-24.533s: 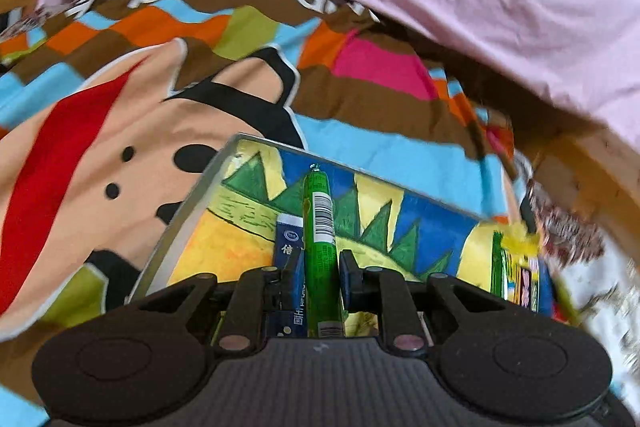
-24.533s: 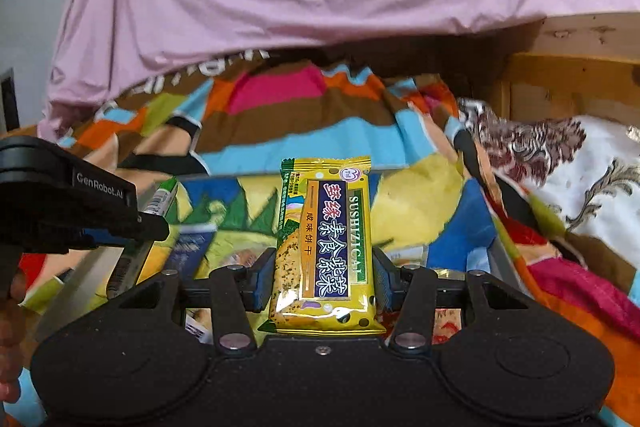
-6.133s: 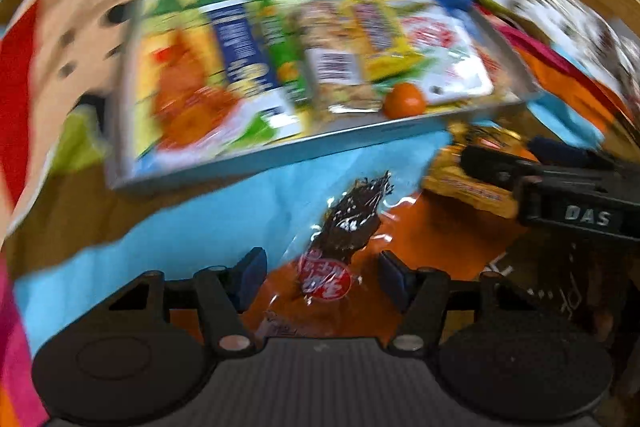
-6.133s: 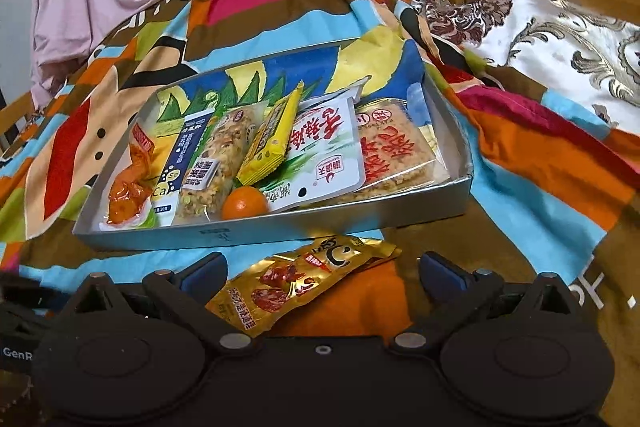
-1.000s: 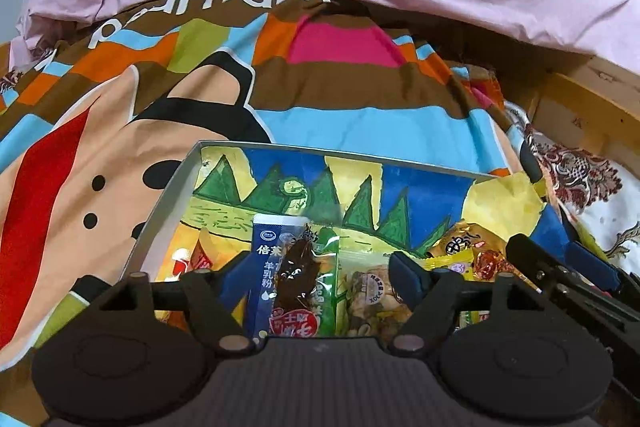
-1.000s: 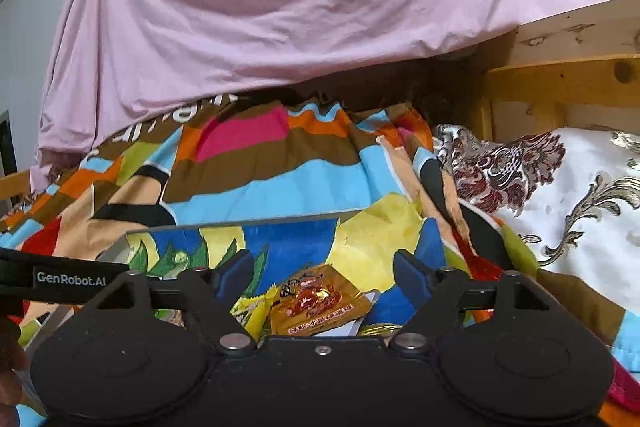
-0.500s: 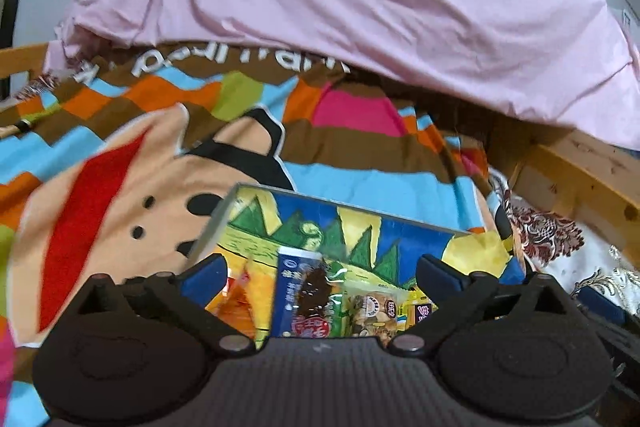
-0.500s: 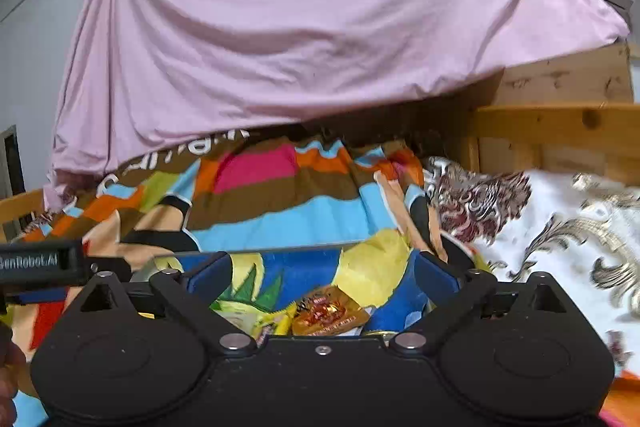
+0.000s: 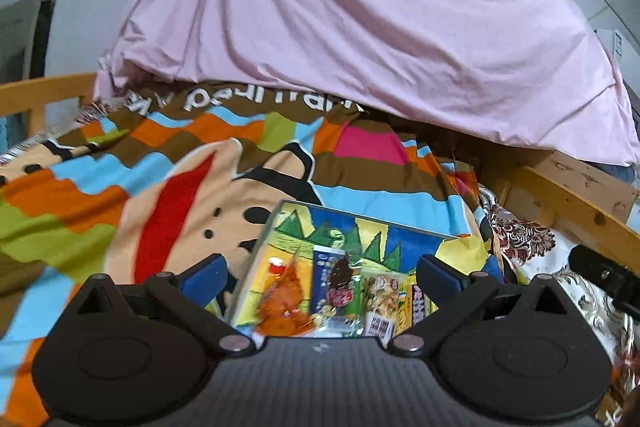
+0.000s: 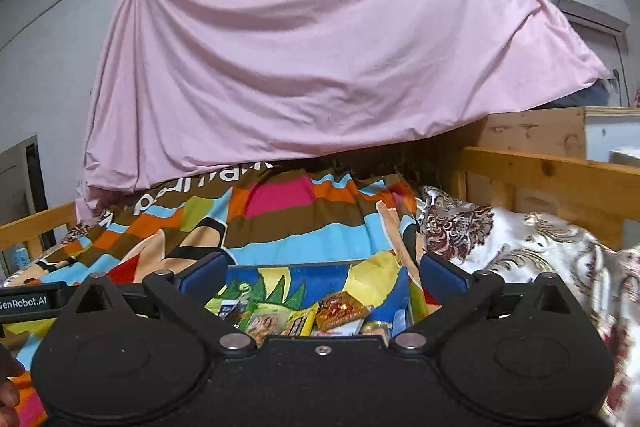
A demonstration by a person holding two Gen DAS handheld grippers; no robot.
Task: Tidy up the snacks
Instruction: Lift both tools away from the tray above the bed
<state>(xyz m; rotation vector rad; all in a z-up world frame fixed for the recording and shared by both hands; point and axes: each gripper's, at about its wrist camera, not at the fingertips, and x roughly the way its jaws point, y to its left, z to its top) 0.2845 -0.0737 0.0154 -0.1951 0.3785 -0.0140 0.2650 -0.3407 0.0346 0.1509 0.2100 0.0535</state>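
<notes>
A shallow tray (image 9: 276, 223) with a painted lining lies on the colourful striped blanket (image 9: 120, 187) and holds several snack packets. In the left wrist view a dark chocolate packet (image 9: 340, 285) lies on a blue sachet, with an orange packet (image 9: 286, 301) to its left. In the right wrist view the tray (image 10: 360, 271) holds a golden packet (image 10: 340, 309) on top of the others. My left gripper (image 9: 320, 273) is open and empty above the tray's near side. My right gripper (image 10: 322, 273) is open and empty, raised above the tray.
A pink sheet (image 10: 320, 67) hangs behind the bed. A wooden bed rail (image 10: 560, 179) runs along the right, with a floral white quilt (image 10: 520, 247) below it. Another wooden rail (image 9: 40, 95) stands at the far left. My right gripper's body (image 9: 604, 275) shows at the left view's right edge.
Both grippers have lifted and tilted up away from the tray, so the snacks look smaller and lower. Both stay open and empty.
</notes>
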